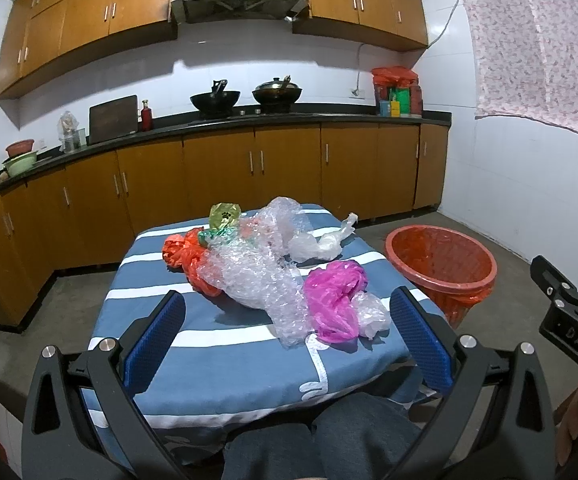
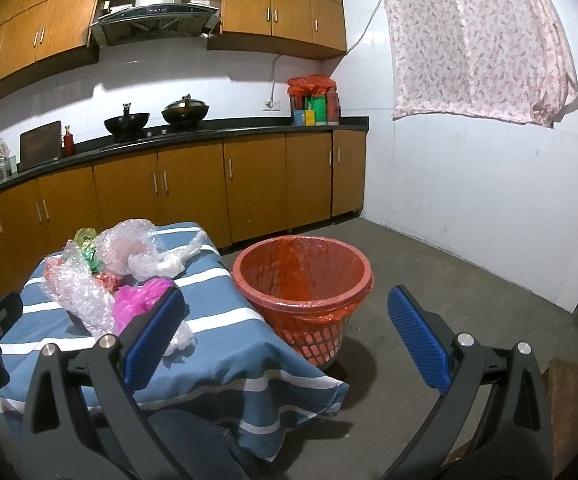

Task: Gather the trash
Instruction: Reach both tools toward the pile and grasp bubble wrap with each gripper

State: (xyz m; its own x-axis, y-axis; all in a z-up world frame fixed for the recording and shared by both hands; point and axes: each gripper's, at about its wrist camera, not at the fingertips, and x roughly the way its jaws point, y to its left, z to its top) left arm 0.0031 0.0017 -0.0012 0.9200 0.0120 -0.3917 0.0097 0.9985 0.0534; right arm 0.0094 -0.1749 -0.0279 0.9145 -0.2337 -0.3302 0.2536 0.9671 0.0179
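Observation:
A heap of plastic trash lies on the blue striped tablecloth (image 1: 157, 276): clear bubble wrap (image 1: 257, 276), a pink bag (image 1: 335, 296), an orange bag (image 1: 187, 256), a clear bag (image 1: 321, 244) and a gold-green wrapper (image 1: 225, 216). An orange bin (image 1: 441, 264) with a red liner stands on the floor right of the table. My left gripper (image 1: 289, 336) is open, hovering short of the heap, nothing between its pads. In the right wrist view my right gripper (image 2: 285, 332) is open and empty, aimed at the bin (image 2: 303, 276), with the pink bag (image 2: 137, 300) and bubble wrap (image 2: 85, 292) left of it.
A person's grey-clad knees (image 1: 321, 440) sit under the table's near edge. Wooden cabinets and a dark countertop (image 1: 249, 120) with two woks run along the back wall. Bare concrete floor (image 2: 469, 280) lies right of the bin, bounded by a white tiled wall.

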